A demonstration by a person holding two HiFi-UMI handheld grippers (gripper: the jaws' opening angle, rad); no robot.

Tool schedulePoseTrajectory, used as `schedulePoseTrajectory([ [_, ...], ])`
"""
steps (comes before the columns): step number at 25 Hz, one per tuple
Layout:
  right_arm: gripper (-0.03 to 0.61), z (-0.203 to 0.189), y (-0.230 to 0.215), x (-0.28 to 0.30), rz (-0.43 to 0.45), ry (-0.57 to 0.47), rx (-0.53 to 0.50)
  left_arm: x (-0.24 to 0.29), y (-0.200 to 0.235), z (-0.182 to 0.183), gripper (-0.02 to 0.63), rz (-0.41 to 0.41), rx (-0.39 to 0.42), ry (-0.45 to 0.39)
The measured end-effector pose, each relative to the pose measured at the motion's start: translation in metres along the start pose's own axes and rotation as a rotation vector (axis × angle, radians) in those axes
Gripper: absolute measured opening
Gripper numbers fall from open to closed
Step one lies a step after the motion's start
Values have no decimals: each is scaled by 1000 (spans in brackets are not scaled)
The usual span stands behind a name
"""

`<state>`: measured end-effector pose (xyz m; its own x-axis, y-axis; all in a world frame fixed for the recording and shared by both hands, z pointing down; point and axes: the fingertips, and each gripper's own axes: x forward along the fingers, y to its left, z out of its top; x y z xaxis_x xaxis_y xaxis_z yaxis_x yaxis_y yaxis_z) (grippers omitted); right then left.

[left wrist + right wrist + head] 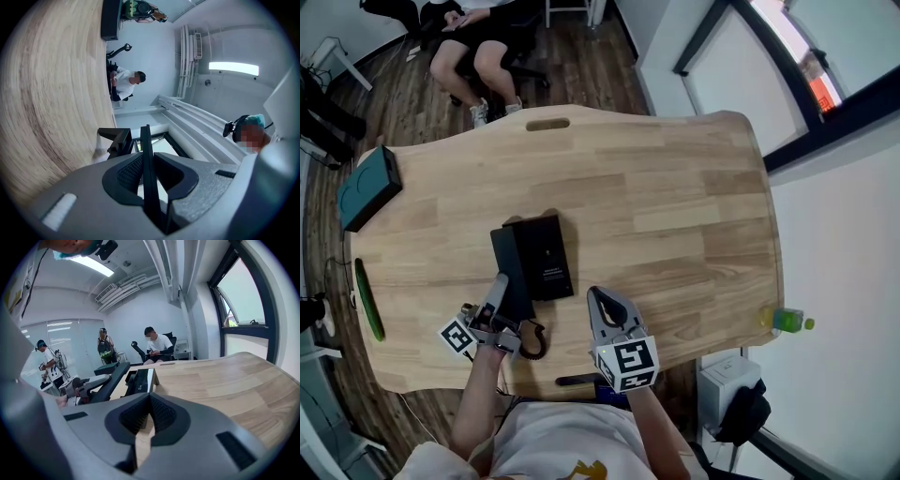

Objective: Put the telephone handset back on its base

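The black telephone base (pixel 549 255) lies at the middle of the wooden table (pixel 675 187). The black handset (pixel 512 267) slants along the base's left side, and my left gripper (pixel 499 289) is shut on its near end. In the left gripper view the handset (pixel 146 145) shows as a thin black edge between the jaws, with the base (pixel 117 139) just beyond. Its coiled cord (pixel 534 342) curls near the front edge. My right gripper (pixel 598 296) hovers right of the base, shut and empty. The right gripper view shows the base (pixel 139 379) and the raised handset (pixel 110 378).
A teal box (pixel 367 187) sits at the table's left edge, and a long green thing (pixel 370 302) lies nearer the front. A person sits on a chair (pixel 478 47) beyond the far edge. A green bottle (pixel 787 321) lies off the table's right side.
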<state>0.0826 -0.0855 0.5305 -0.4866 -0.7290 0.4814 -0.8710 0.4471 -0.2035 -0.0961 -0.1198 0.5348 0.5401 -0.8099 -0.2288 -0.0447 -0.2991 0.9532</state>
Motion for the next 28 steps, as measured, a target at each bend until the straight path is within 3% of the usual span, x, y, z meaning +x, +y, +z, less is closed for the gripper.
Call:
schedulePoseTrajectory([
  [16,3,-3,-6,6,-12,27,8,1,22,2,74,96,47,15],
  [22,3,-3,-4,13,-5,37,6,8,26,-5,74,117,83,68],
  [28,3,-4,-3,17,1,43,7,10,34,-10,74,187,146,104],
])
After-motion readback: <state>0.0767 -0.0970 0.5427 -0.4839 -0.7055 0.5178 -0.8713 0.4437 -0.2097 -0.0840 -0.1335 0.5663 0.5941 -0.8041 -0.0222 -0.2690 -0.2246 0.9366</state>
